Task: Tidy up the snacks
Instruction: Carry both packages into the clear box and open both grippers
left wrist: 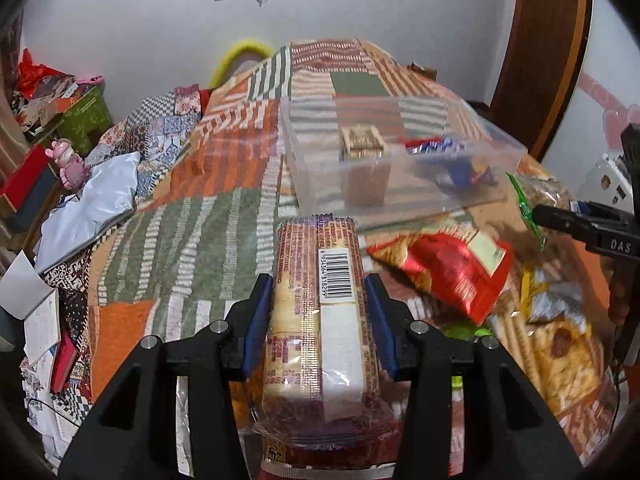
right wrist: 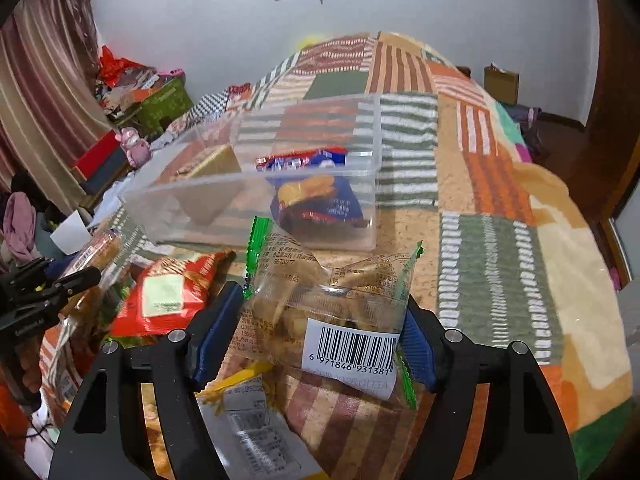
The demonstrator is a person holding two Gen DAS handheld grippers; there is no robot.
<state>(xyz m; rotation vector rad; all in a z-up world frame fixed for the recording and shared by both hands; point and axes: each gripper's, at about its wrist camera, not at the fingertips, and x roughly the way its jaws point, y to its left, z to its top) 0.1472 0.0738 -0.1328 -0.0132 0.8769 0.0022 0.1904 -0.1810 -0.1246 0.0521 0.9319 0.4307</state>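
Snacks partly sorted: two packs already in clear bin [left wrist: 304,168]. Biscuit sleeve [left wrist: 320,300] clamped by left gripper [left wrist: 320,320]; green-edged pack [right wrist: 324,304] pinched between right gripper [right wrist: 320,332] pads. Red bag [left wrist: 444,268], others left on blanket [left wrist: 180,220].

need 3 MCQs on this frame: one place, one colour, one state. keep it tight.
1. Where does the blue snack packet lie?
A. inside the clear plastic storage bin
B. on the floor
C. between the right gripper's pads

2. What colour are the sealed edges of the clear snack bag at the right gripper?
A. purple
B. green
C. black

3. What is the left gripper doing?
A. standing empty
B. gripping the bin's rim
C. clamping the long clear-wrapped biscuit pack

Key: 1 A, seen through the bin's wall. 2 B, green strips on both ends. 3 C, both blue pads press the pack's sides.
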